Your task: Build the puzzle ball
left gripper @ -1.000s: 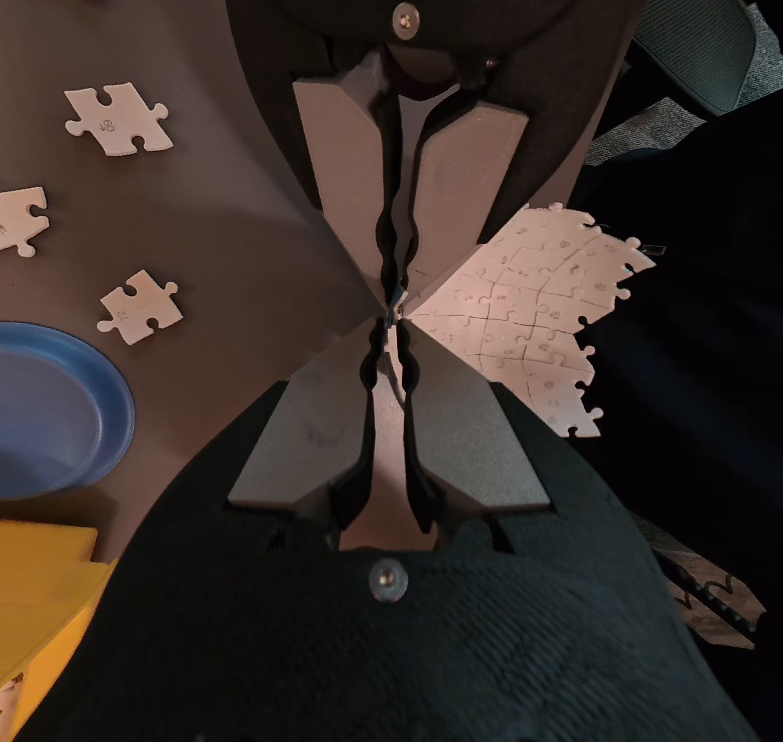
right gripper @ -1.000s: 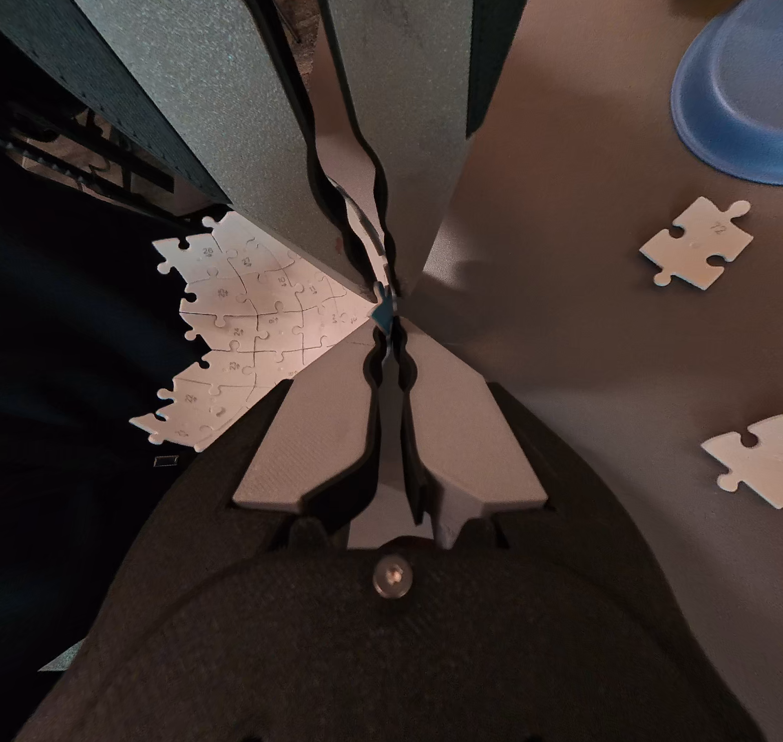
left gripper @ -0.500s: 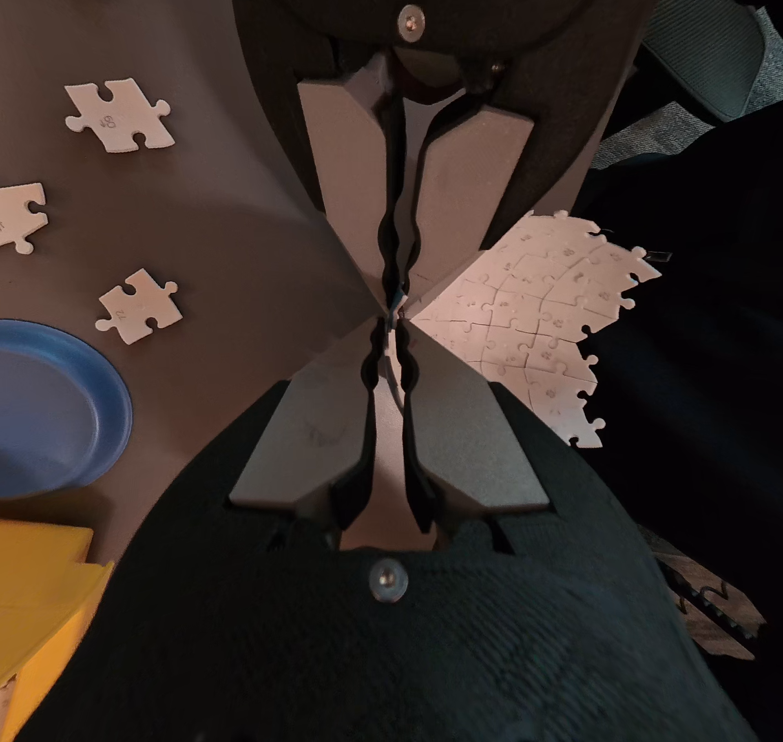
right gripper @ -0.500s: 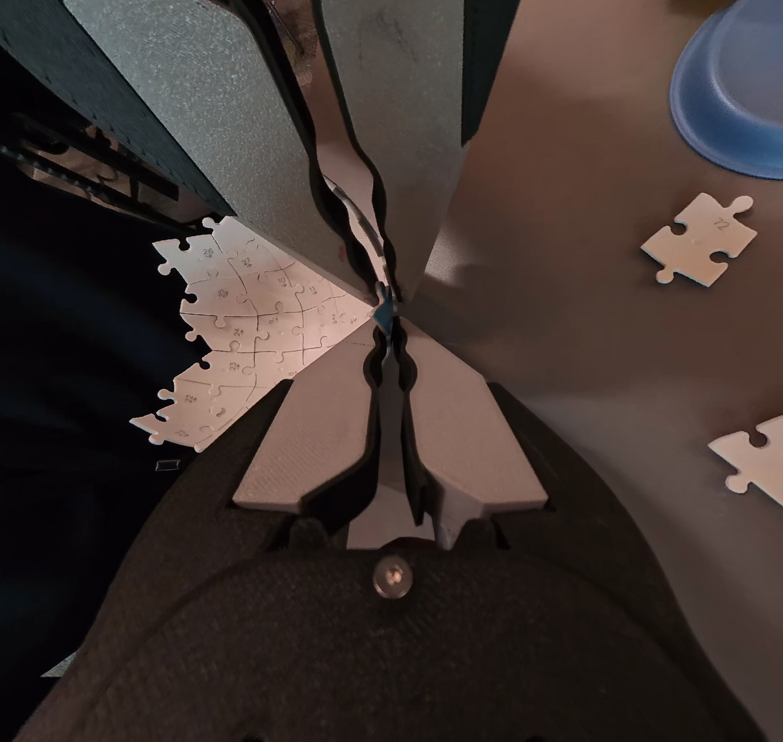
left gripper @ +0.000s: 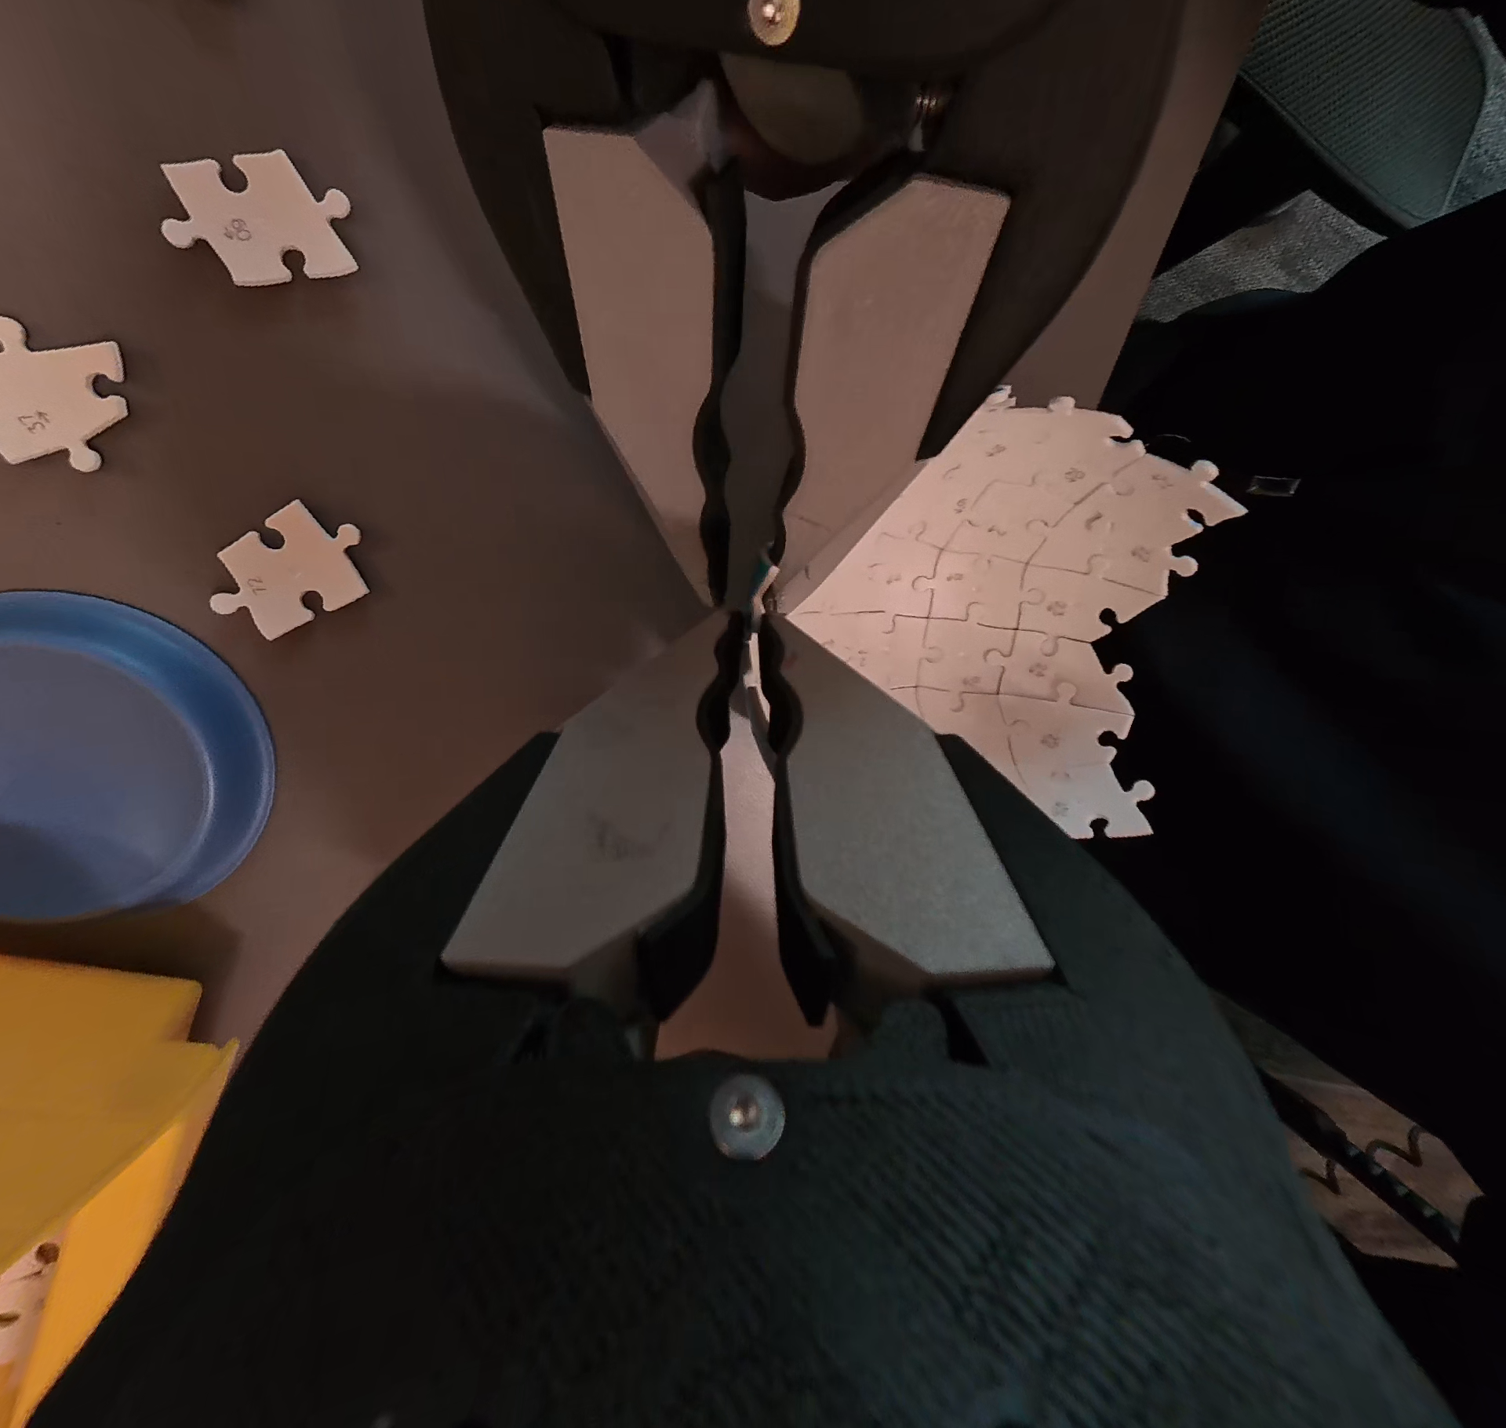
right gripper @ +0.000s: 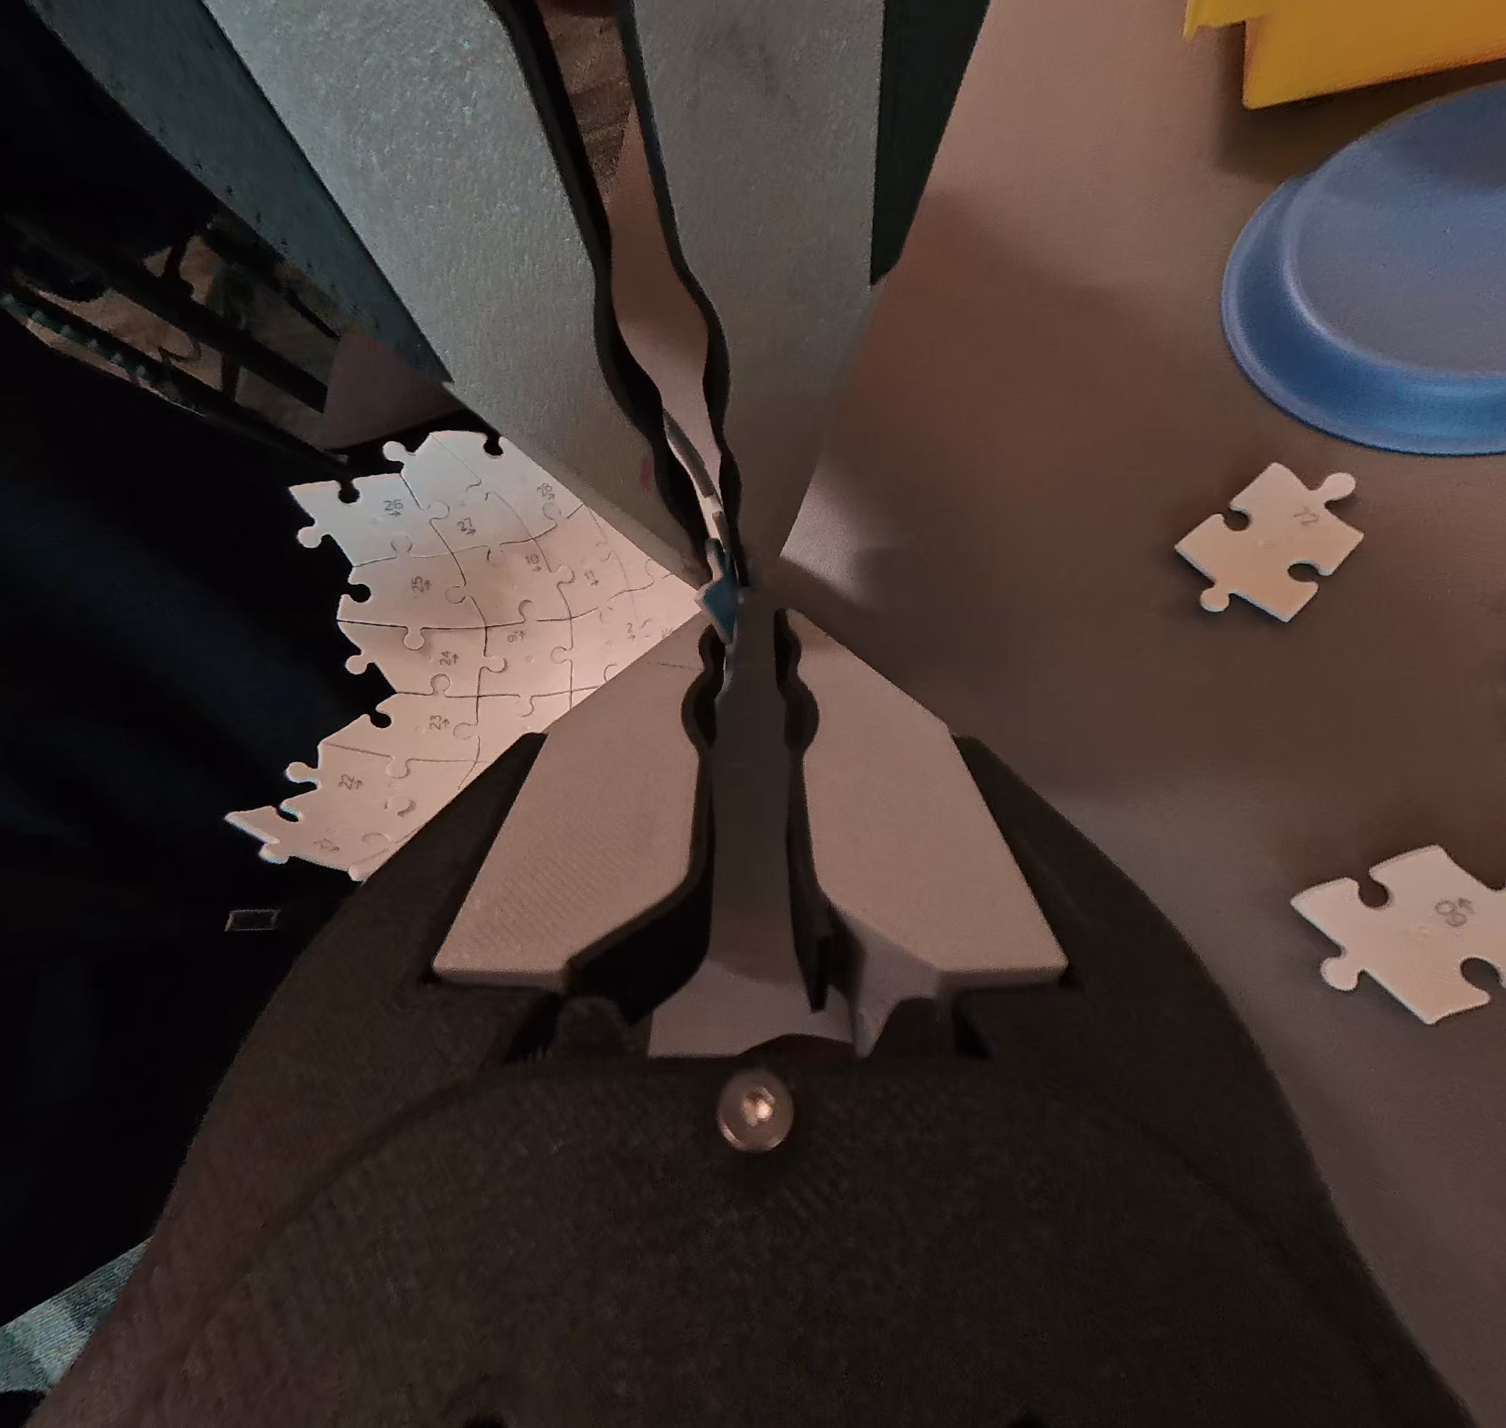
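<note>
The assembled puzzle section (left gripper: 1019,614), a curved white sheet of several joined pieces, hangs in the air over the table edge; it also shows in the right wrist view (right gripper: 456,614). My left gripper (left gripper: 751,627) is shut on its rim, which shows as a thin white edge between the fingers. My right gripper (right gripper: 748,631) meets it tip to tip from the opposite side. Its jaws stand slightly apart; the sheet's blue-tinted rim lies against its left finger, clear of the other. Loose white pieces (left gripper: 289,570) (right gripper: 1271,553) lie on the brown table.
A blue plate (left gripper: 122,753) (right gripper: 1385,288) and a yellow box (left gripper: 81,1063) (right gripper: 1345,3) sit on the table beyond the loose pieces. More loose pieces lie farther off (left gripper: 261,219) (right gripper: 1410,940). Dark floor and a chair (left gripper: 1369,68) lie past the table edge. Less than 4 cm separates the two grippers' tips. The blue plate (left gripper: 122,753) is about equally far from each gripper, around 15 cm.
The right gripper's jaws have parted a little. Both grippers and the puzzle section have shifted slightly over the table; the yellow box has come into the right wrist view.
</note>
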`<action>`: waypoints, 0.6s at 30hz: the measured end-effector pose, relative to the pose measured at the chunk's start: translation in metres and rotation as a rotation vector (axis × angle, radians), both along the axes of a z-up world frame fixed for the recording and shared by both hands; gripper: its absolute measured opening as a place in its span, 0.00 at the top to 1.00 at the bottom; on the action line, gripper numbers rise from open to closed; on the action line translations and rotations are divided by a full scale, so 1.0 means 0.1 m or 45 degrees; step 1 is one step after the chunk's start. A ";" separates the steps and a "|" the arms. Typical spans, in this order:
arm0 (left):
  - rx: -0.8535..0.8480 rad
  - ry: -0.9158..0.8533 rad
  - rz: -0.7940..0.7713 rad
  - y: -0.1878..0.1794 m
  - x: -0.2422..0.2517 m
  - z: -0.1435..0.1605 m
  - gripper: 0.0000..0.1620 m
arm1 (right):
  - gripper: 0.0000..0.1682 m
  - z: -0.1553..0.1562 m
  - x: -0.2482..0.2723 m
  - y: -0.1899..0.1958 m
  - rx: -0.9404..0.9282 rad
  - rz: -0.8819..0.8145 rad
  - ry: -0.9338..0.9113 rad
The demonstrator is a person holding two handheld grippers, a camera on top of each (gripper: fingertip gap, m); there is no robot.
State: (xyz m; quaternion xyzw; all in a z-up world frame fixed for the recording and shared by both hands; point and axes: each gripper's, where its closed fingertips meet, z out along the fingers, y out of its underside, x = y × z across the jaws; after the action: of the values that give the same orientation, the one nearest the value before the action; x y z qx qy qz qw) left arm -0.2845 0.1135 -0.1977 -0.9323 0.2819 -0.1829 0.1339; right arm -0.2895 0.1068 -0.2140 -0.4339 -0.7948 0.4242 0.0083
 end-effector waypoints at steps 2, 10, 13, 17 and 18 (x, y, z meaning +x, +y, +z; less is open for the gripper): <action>0.004 -0.005 0.004 0.00 -0.01 0.01 0.99 | 0.95 0.01 -0.01 0.00 0.001 0.003 0.022; 0.003 -0.001 0.003 0.00 -0.01 0.00 1.00 | 1.00 0.10 -0.02 0.00 -0.060 0.017 0.088; 0.000 -0.008 0.003 -0.01 -0.01 0.00 1.00 | 1.00 0.09 -0.02 -0.01 -0.061 0.019 0.082; -0.005 -0.020 0.002 -0.01 -0.01 0.00 1.00 | 0.99 0.06 0.00 -0.03 -0.054 0.038 0.067; -0.005 -0.014 0.003 -0.01 -0.01 0.00 1.00 | 0.99 0.06 -0.01 -0.03 -0.052 0.035 0.068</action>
State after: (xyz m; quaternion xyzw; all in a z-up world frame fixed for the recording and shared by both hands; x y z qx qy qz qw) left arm -0.2855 0.1122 -0.1980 -0.9318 0.2797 -0.1885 0.1340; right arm -0.2907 0.1034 -0.2081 -0.4116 -0.7913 0.4520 0.0147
